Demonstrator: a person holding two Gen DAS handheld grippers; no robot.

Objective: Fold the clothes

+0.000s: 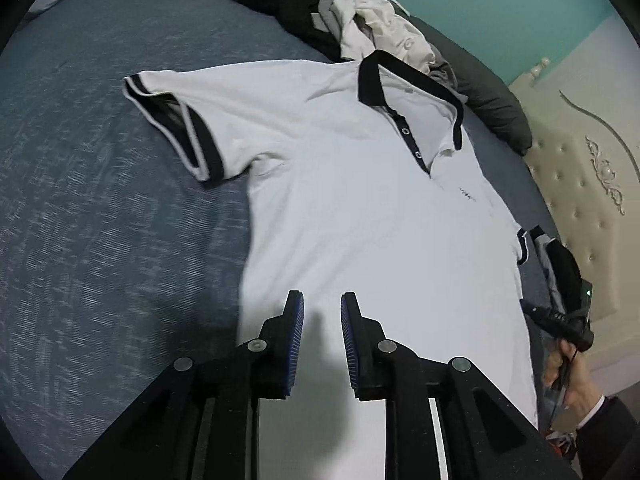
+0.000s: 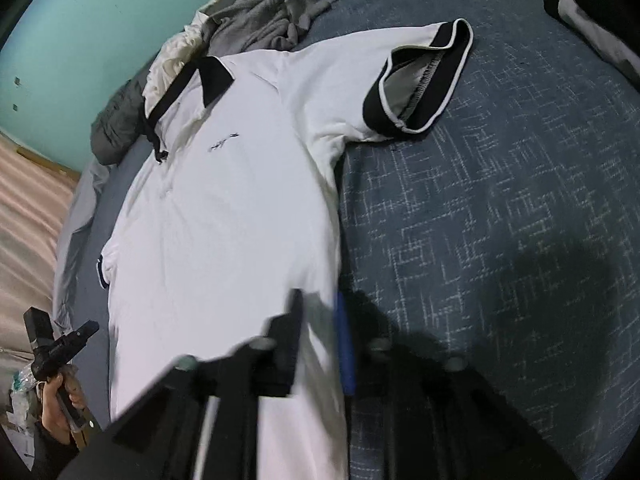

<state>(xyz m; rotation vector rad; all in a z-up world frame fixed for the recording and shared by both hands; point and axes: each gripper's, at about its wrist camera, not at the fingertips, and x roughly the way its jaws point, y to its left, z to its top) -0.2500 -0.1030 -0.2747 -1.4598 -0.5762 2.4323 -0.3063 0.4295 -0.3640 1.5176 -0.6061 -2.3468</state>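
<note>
A white polo shirt with black collar lies flat, front up, on the blue bed cover; no container is in view. The left gripper stands slightly spread above the hem, with nothing between its jaws. The right gripper is blurred and seems to pinch the shirt's side edge. Only the left view shows the cream headboard; both show the crumpled clothes pile.

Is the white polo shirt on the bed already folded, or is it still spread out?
Spread out: the white polo shirt lies flat, face up, on the bed, with the sleeve extended.
</note>
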